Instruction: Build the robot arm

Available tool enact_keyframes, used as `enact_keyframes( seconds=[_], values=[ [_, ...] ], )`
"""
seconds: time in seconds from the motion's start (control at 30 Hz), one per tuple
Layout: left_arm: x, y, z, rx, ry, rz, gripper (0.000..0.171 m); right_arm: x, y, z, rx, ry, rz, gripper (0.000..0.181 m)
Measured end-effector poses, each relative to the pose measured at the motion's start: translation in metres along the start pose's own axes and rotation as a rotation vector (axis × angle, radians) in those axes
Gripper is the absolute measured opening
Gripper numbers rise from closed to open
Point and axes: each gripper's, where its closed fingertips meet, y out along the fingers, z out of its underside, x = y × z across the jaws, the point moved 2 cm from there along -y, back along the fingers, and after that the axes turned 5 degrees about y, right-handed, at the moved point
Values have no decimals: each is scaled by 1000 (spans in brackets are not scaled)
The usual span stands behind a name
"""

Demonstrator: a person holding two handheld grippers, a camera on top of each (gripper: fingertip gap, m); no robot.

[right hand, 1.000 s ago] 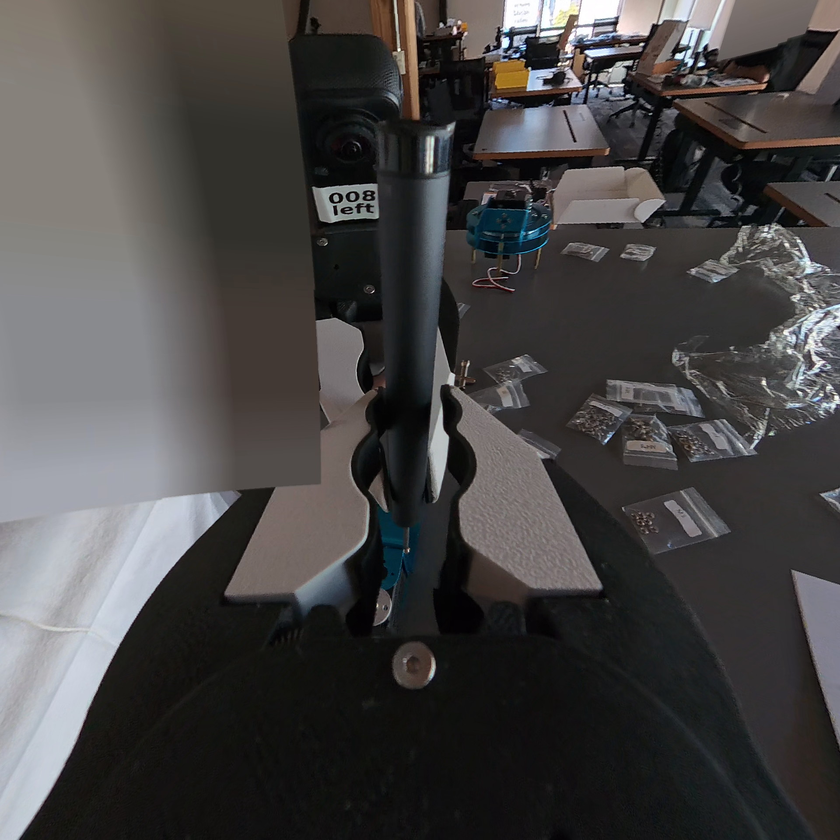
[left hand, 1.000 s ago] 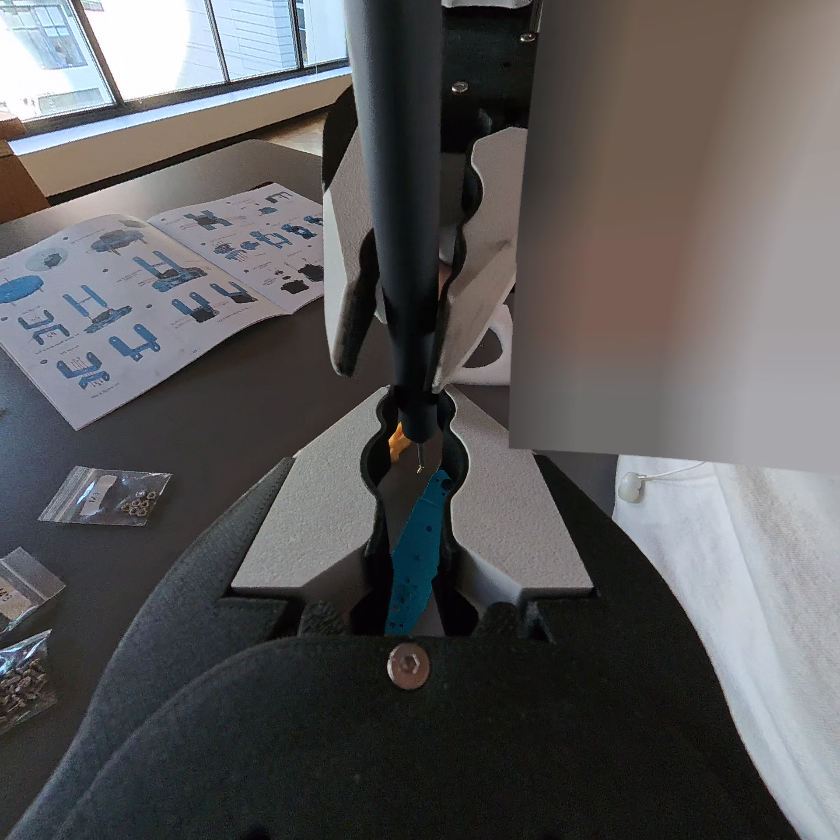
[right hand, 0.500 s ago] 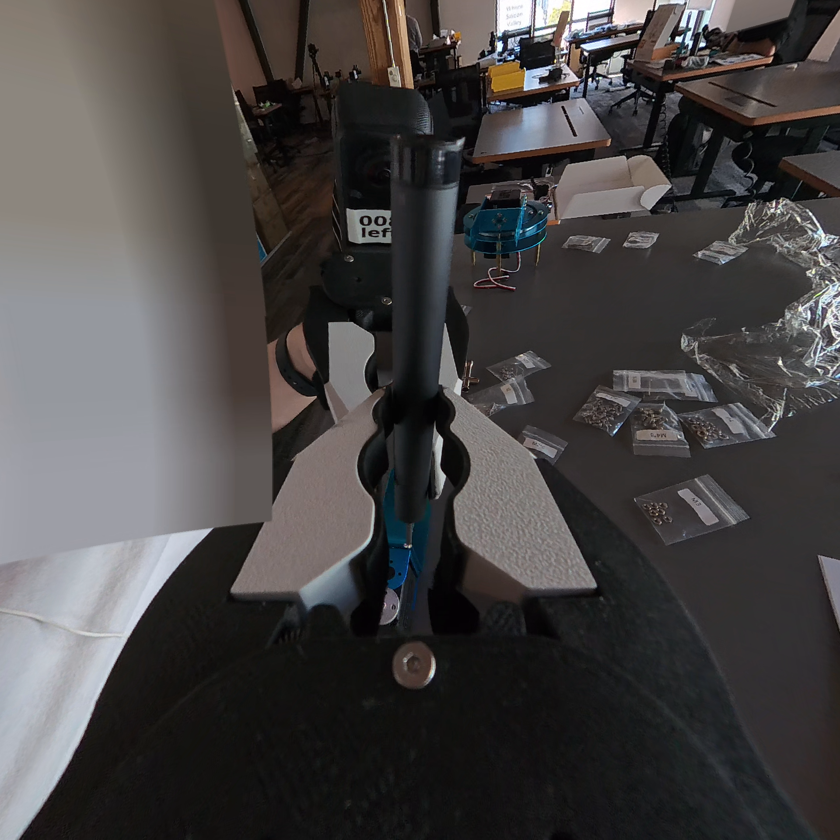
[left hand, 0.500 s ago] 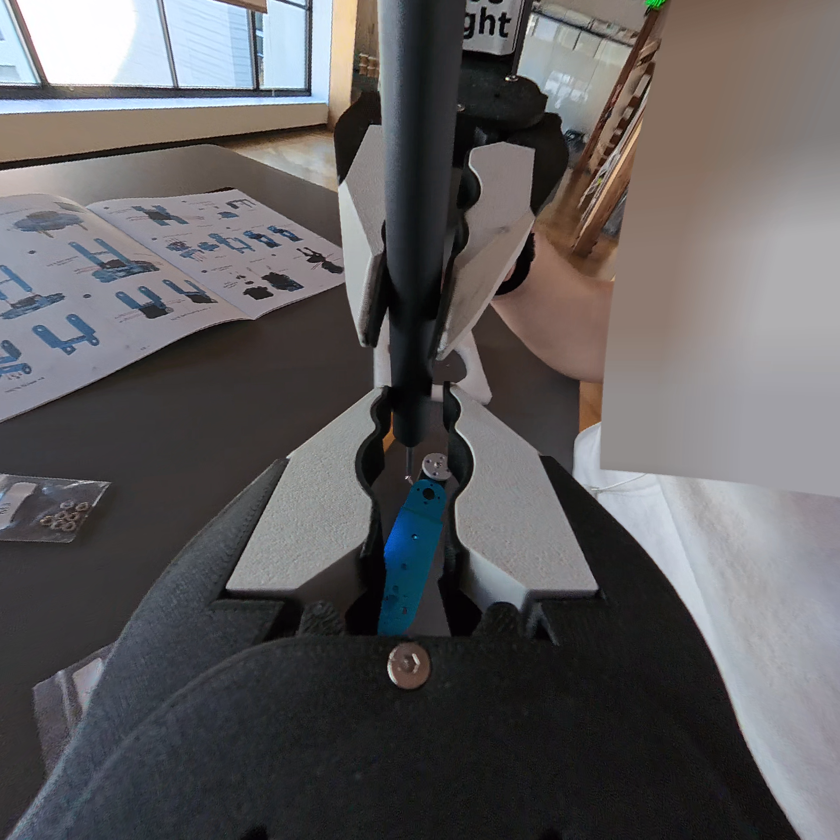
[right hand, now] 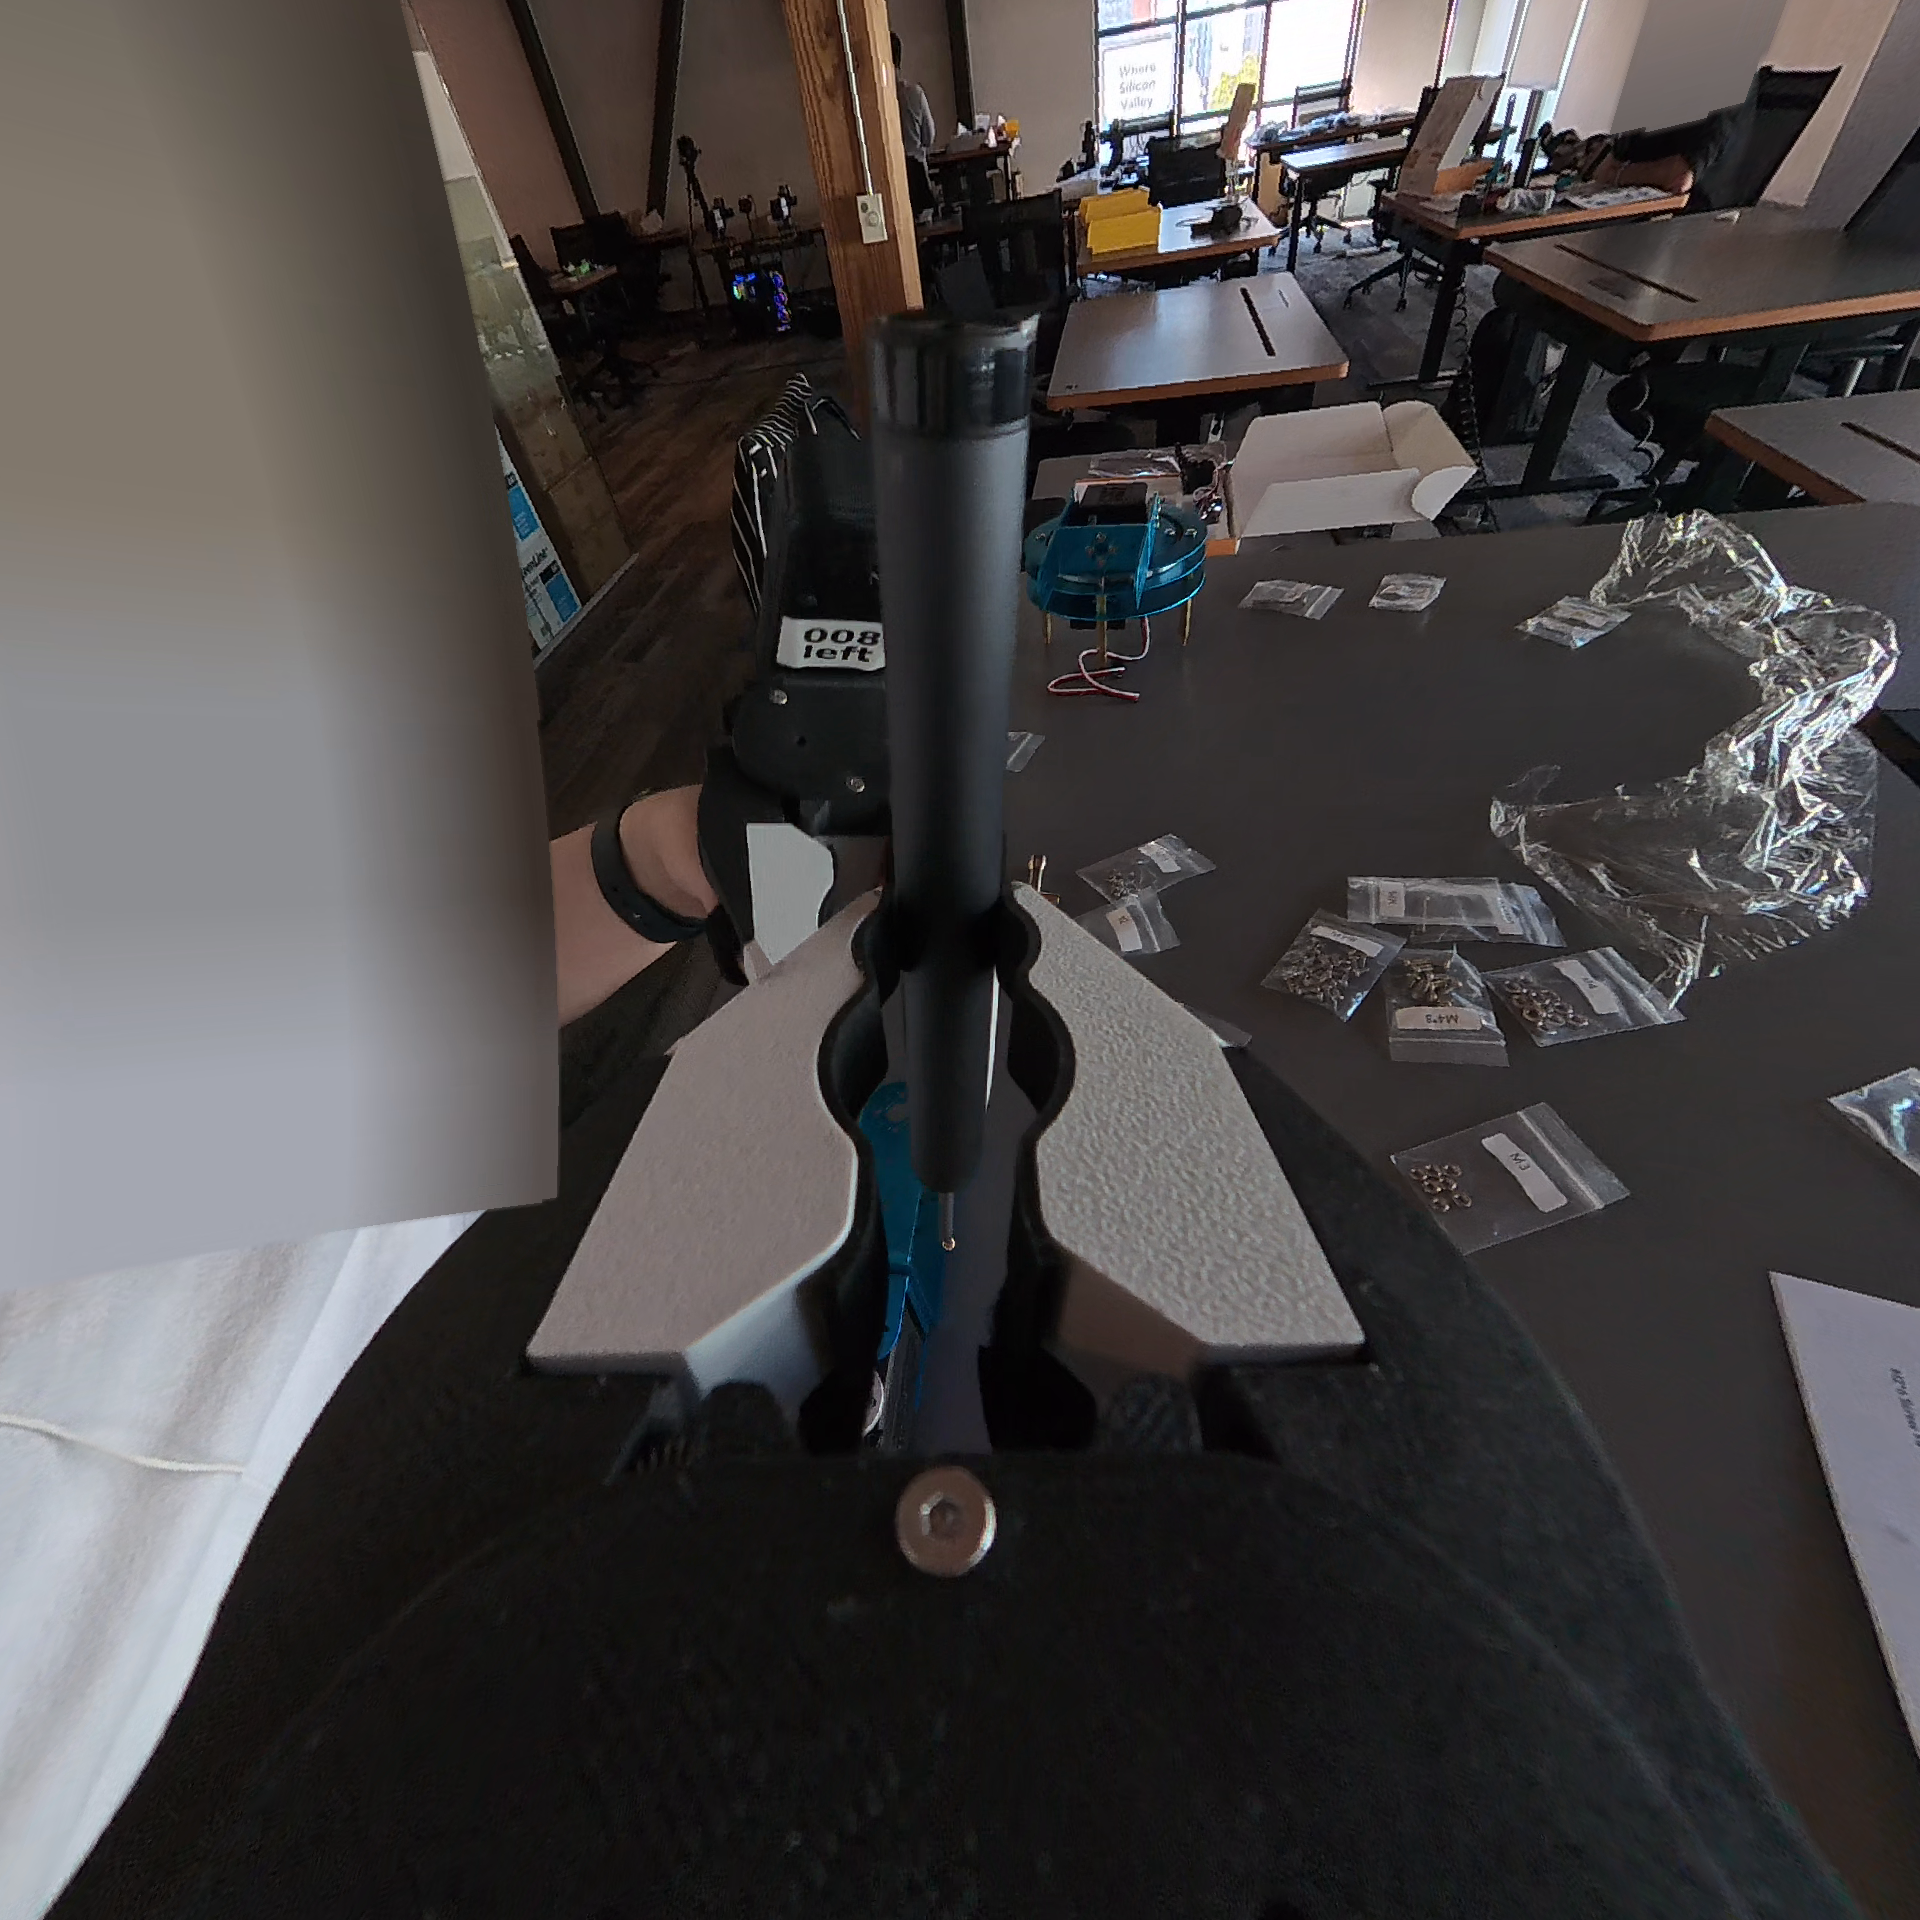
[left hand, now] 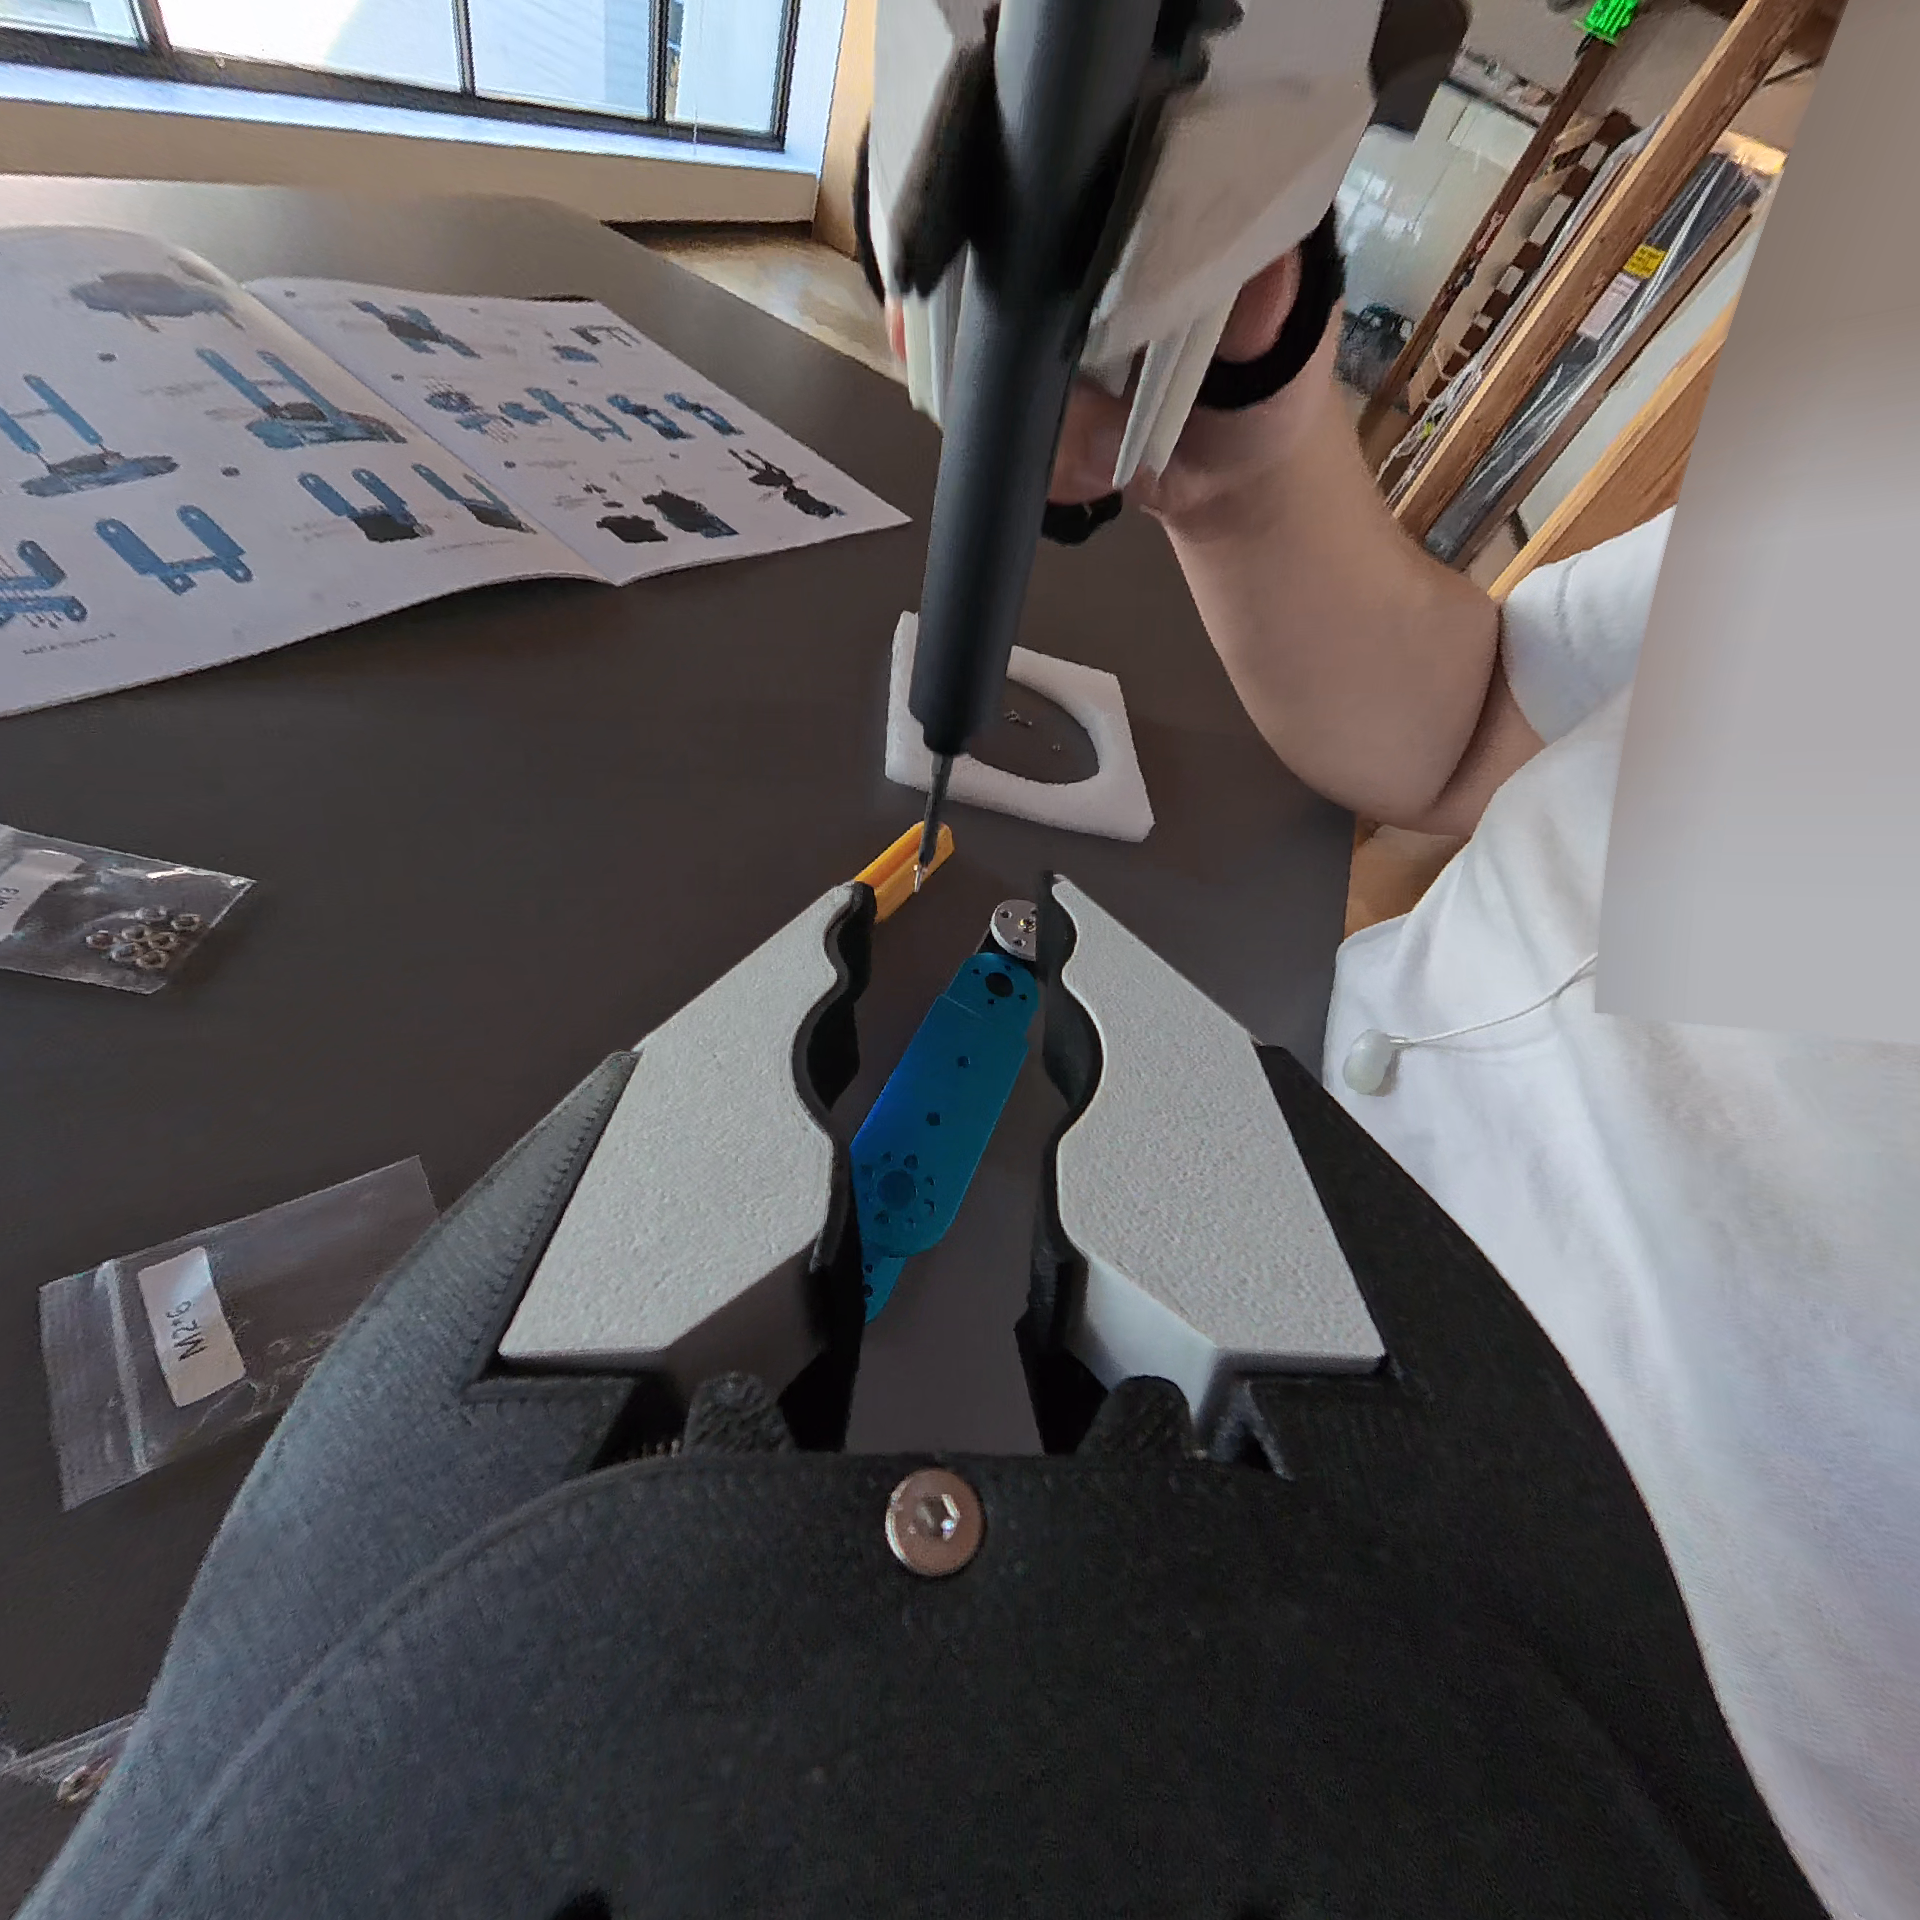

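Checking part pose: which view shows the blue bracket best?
Left wrist view: the blue bracket lies broadside between the left tool's fingers, holes visible. In the right wrist view it is edge-on, mostly hidden behind the dark screwdriver.

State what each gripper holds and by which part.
The right gripper clamps a dark screwdriver around its lower shaft. The left gripper has a blue metal bracket between spread fingers; whether it grips cannot be told.
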Motion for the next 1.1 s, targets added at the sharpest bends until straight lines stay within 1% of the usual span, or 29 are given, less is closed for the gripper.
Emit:
enact_keyframes(
  seconds=[0.1, 0.37, 0.5, 0.67, 0.83, 1.0, 1.1],
  values=[
    [4, 7, -1, 14, 37, -44, 28, 1, -2, -6, -3, 1, -2, 17],
    [1, 17, -14, 18, 129, -65, 17, 1, -10, -27, -51, 37, -5, 16],
    [-1, 19, -15, 30, 152, -73, 14, 2, -13, -33, -67, 44, -9, 17],
    [-1, 16, -22, -25, 154, -77, 9, 2, -12, -36, -69, 45, -11, 17],
    [-3, 15, -23, -32, 196, -91, 1, 3, -12, -37, -67, 42, -14, 17],
    [-3, 15, -23, -30, 220, -100, 0, 3, -15, -39, -78, 40, -8, 17],
    [-6, 15, -27, -70, 236, -104, 0, 4, -18, -44, -101, 41, -8, 16]
  ],
)
